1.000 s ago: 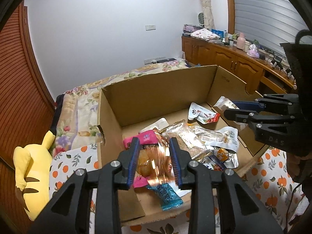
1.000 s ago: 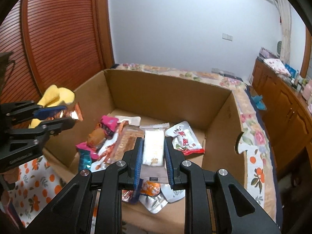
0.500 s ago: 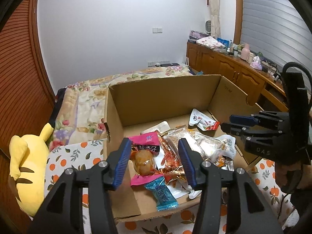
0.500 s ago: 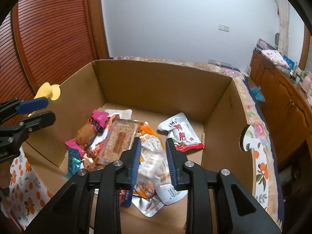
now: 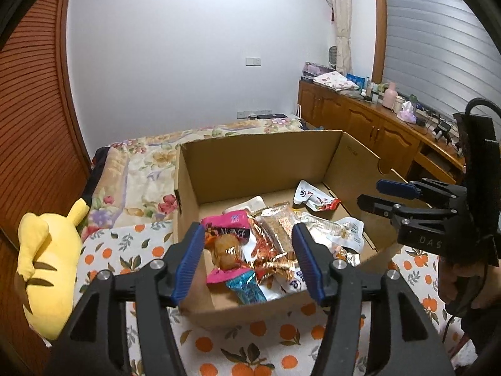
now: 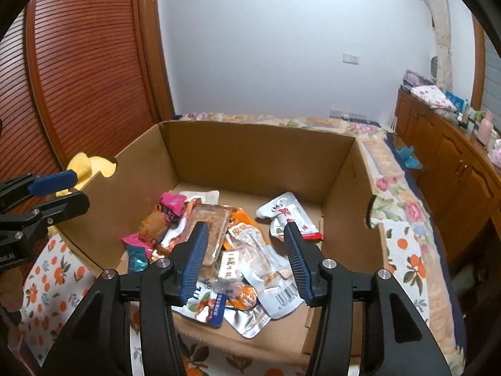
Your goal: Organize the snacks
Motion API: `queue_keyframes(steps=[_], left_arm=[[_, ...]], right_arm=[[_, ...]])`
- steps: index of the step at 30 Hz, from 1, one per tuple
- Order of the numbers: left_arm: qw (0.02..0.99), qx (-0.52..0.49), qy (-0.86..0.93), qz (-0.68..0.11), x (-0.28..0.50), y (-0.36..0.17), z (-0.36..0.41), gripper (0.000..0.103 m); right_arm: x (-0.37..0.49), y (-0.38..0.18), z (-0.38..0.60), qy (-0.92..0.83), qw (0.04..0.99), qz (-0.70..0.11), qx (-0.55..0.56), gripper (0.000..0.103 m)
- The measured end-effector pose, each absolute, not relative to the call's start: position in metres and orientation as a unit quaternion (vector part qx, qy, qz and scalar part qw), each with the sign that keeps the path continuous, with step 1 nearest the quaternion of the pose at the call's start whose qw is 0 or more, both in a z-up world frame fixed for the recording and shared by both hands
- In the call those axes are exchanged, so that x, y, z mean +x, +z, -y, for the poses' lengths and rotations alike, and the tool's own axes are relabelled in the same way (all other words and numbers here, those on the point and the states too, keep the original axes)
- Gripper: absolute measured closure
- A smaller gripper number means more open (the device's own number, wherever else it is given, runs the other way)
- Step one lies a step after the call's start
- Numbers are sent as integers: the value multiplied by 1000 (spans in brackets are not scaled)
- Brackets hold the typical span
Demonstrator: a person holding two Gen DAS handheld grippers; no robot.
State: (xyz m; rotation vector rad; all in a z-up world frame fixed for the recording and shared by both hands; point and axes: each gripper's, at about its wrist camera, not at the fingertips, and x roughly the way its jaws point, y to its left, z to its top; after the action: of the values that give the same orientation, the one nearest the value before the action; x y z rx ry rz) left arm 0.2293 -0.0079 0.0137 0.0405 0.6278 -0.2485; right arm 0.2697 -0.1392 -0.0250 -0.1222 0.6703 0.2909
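A brown box (image 5: 260, 169) sits on a cloth with oranges (image 5: 131, 241) printed on it. The box has tall walls on the back and sides, and the top is wide open. The back half of the box floor is bare. The near wall is low.

The snacks (image 6: 238, 250) lie in a pile at the front of the box. A pink pack (image 5: 226, 224) is on the left, and a white and red pouch (image 6: 289, 216) lies a little apart on the right.

The left gripper (image 5: 247, 261) is open wide and holds nothing. It hangs over the near edge, above the pink pack. The right gripper (image 6: 245, 261) is open wide too, above the middle of the pile, with nothing in it.

A yellow soft toy (image 5: 43, 269) lies outside the box, on the left.
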Motion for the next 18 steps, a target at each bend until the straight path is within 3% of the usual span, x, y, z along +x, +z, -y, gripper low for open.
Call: queue_keyframes(steps=[10,14,18], left_arm=[[951,19,-114,-286,207,8,9,33],[956,6,-110,-273,197,10,7,30],[961,4,-105,-256,186,15,6,12]], right_arm=[[237,-20,143,142,942,-299,-47,46],[223,-18,141,141,947,-284,-49,39],[209,-16,143,134,952,-272,-49,28]])
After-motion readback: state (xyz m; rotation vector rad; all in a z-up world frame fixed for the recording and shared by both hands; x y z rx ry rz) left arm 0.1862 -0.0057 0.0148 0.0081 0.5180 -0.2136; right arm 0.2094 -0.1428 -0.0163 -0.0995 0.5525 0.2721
